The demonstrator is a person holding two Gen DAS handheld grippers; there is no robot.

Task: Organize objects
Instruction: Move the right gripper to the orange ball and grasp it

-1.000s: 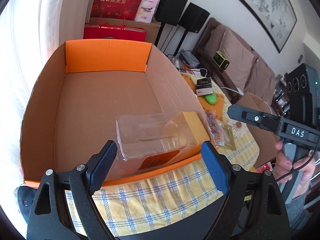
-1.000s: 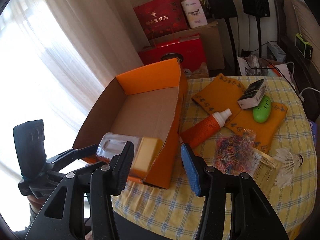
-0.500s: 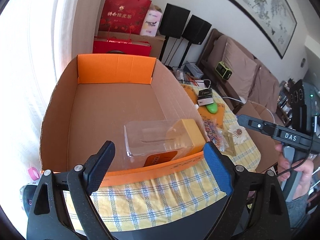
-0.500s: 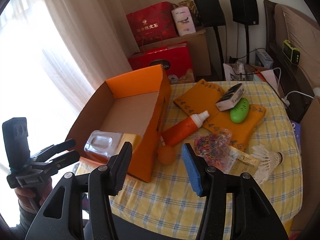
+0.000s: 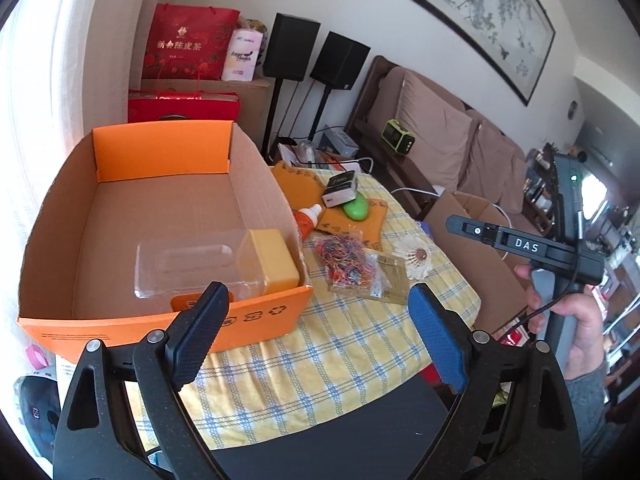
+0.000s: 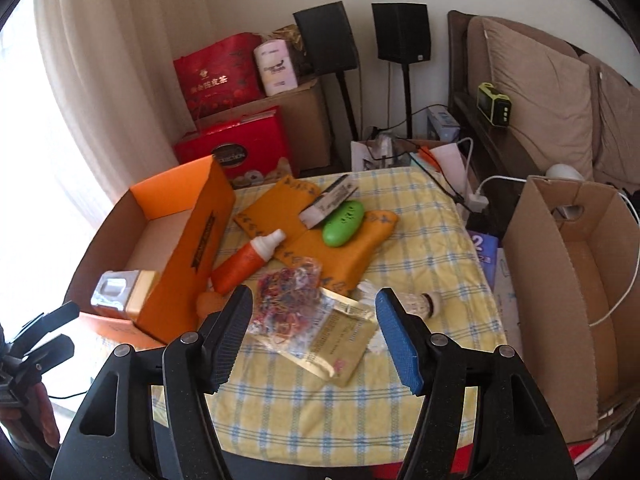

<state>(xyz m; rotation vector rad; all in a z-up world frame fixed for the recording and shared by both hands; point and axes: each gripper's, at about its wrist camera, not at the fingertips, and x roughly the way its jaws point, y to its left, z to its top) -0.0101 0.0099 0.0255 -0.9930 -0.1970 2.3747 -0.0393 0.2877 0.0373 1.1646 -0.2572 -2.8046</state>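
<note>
Since the bag of rubber bands (image 6: 286, 304) lies loose on the surface (image 6: 424, 240) beside the orange box (image 6: 188, 256), just ahead of the right gripper (image 6: 310, 338), it is judged light, soft and slippery, best pinched across its bulging middle. Both grippers' fingers have just been opening and nothing is held; the left gripper (image 5: 320, 338) hangs empty.

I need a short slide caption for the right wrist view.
Open right gripper hovers over a rubber-band bag on the checked tablecloth, beside the orange box.
</note>
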